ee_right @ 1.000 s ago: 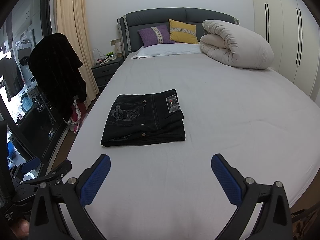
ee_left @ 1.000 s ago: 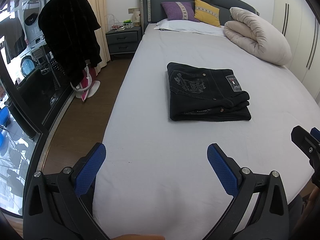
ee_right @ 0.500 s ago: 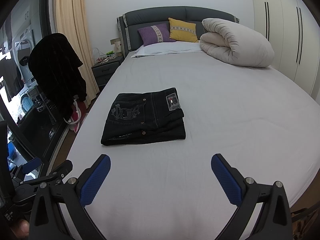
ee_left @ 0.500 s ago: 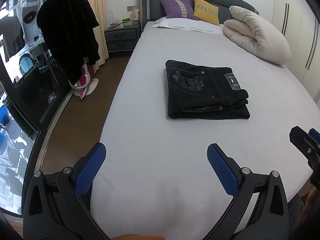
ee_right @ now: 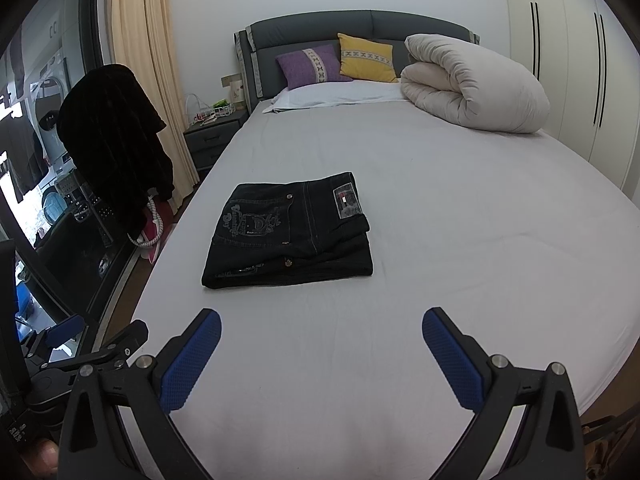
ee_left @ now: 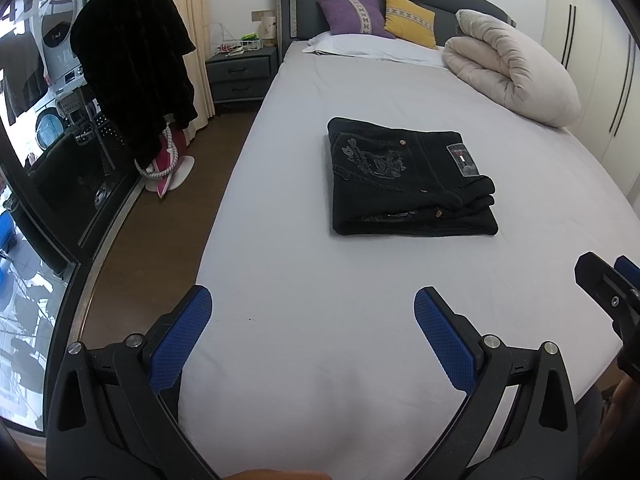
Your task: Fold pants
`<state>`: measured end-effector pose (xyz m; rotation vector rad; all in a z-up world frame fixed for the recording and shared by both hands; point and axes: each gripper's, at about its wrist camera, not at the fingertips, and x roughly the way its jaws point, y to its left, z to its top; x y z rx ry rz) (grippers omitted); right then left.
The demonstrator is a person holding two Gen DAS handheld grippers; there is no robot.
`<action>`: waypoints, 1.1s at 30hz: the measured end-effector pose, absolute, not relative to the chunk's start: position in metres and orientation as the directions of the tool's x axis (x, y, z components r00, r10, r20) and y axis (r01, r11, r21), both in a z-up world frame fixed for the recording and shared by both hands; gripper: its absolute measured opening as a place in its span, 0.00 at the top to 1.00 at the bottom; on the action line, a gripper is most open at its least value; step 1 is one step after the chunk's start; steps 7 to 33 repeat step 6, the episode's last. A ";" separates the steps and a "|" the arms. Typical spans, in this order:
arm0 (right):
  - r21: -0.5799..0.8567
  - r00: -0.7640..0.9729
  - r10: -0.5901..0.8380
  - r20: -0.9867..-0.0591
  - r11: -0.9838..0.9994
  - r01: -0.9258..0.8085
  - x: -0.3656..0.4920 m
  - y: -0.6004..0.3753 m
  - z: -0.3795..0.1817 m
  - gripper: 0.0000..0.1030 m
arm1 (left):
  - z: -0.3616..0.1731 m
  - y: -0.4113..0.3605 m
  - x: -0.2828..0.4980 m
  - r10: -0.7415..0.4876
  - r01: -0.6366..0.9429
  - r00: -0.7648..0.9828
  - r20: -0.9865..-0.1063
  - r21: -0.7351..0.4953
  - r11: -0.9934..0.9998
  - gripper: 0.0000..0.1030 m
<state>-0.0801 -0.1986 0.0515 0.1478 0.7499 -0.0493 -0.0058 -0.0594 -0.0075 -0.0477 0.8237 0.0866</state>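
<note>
Black pants [ee_left: 408, 178] lie folded into a flat rectangular stack on the grey bed sheet [ee_left: 320, 280], embroidered back pocket and waist label on top. They also show in the right wrist view [ee_right: 290, 230]. My left gripper [ee_left: 312, 312] is open and empty, held over the foot of the bed, well short of the pants. My right gripper [ee_right: 320, 334] is open and empty, also short of the pants. The right gripper's tip shows at the right edge of the left view [ee_left: 608, 292].
A rolled cream duvet [ee_right: 472, 84] lies at the bed's far right, pillows [ee_right: 340, 64] at the headboard. A dark coat [ee_left: 136, 76] hangs left of the bed beside a nightstand [ee_left: 240, 76]. Wardrobe doors [ee_right: 568, 72] stand on the right.
Both grippers have drawn back and risen slightly from the pants; they stay open. The pants have not moved.
</note>
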 end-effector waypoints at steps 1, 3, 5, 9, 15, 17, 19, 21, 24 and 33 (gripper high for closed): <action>0.118 0.730 0.009 -0.684 0.988 0.098 -0.080 -0.198 0.051 0.00 | -0.008 -0.059 -0.006 0.058 -0.095 0.676 -0.735 -0.008 0.995 0.00; 0.119 0.728 0.011 -0.685 0.988 0.097 -0.080 -0.199 0.051 0.00 | -0.008 -0.059 -0.006 0.053 -0.090 0.678 -0.733 -0.011 0.996 0.00; 0.120 0.728 0.011 -0.685 0.988 0.097 -0.080 -0.199 0.051 0.00 | -0.008 -0.059 -0.007 0.058 -0.089 0.681 -0.730 -0.004 0.996 0.00; 0.121 0.728 0.012 -0.685 0.988 0.097 -0.080 -0.199 0.051 0.00 | -0.008 -0.059 -0.006 0.058 -0.087 0.681 -0.730 -0.002 0.996 0.00; 0.121 0.728 0.012 -0.685 0.988 0.097 -0.080 -0.199 0.051 0.00 | -0.008 -0.059 -0.006 0.058 -0.087 0.681 -0.730 -0.002 0.996 0.00; 0.121 0.728 0.012 -0.685 0.988 0.097 -0.080 -0.199 0.051 0.00 | -0.008 -0.059 -0.006 0.058 -0.087 0.681 -0.730 -0.002 0.996 0.00; 0.121 0.728 0.012 -0.685 0.988 0.097 -0.080 -0.199 0.051 0.00 | -0.008 -0.059 -0.006 0.058 -0.087 0.681 -0.730 -0.002 0.996 0.00; 0.121 0.728 0.012 -0.685 0.988 0.097 -0.080 -0.199 0.051 0.00 | -0.008 -0.059 -0.006 0.058 -0.087 0.681 -0.730 -0.002 0.996 0.00; 0.121 0.728 0.012 -0.685 0.988 0.097 -0.080 -0.199 0.051 0.00 | -0.008 -0.059 -0.006 0.058 -0.087 0.681 -0.730 -0.002 0.996 0.00; 0.121 0.728 0.012 -0.685 0.988 0.097 -0.080 -0.199 0.051 0.00 | -0.008 -0.059 -0.006 0.058 -0.087 0.681 -0.730 -0.002 0.996 0.00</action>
